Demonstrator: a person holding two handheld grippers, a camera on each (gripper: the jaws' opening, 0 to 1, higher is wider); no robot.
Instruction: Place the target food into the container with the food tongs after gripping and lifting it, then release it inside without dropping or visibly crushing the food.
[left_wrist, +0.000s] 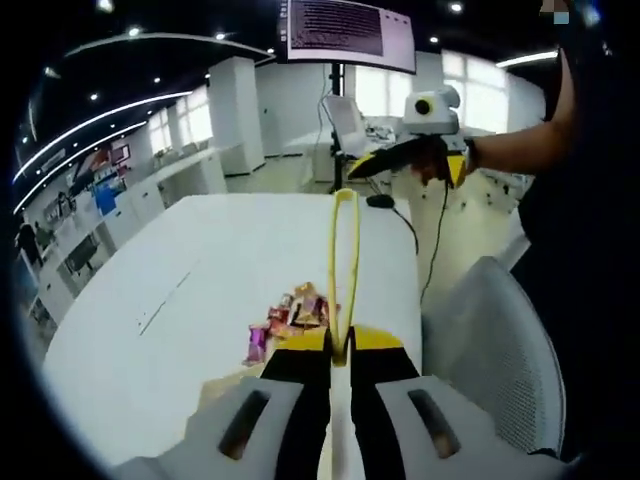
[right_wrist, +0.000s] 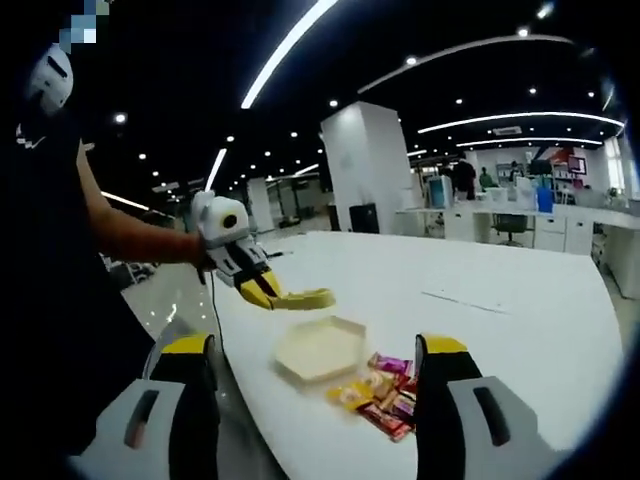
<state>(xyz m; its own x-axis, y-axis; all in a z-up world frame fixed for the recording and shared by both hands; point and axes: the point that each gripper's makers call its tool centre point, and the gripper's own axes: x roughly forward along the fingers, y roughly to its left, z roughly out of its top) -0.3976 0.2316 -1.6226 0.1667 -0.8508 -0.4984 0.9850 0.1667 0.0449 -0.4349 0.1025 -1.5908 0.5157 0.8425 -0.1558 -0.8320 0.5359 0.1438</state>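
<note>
Table (right_wrist: 520, 290), white: broad bare surface beyond the items, which sit near its close edge beside a grey chair (left_wrist: 500, 340). Left gripper (left_wrist: 340, 350): jaws closed on yellow tongs (left_wrist: 345, 260), raised above the table. Right gripper (right_wrist: 315, 370): jaws wide apart, nothing between. Container (right_wrist: 320, 348): pale, hexagonal, shallow; contents unclear. Wrapped snacks (right_wrist: 385, 392): small colourful packets heaped just beside the container; individual kinds indistinct.

No readable text: monitor (left_wrist: 346, 30) lines too small, snack wrappers (right_wrist: 385, 392) print blurred.
</note>
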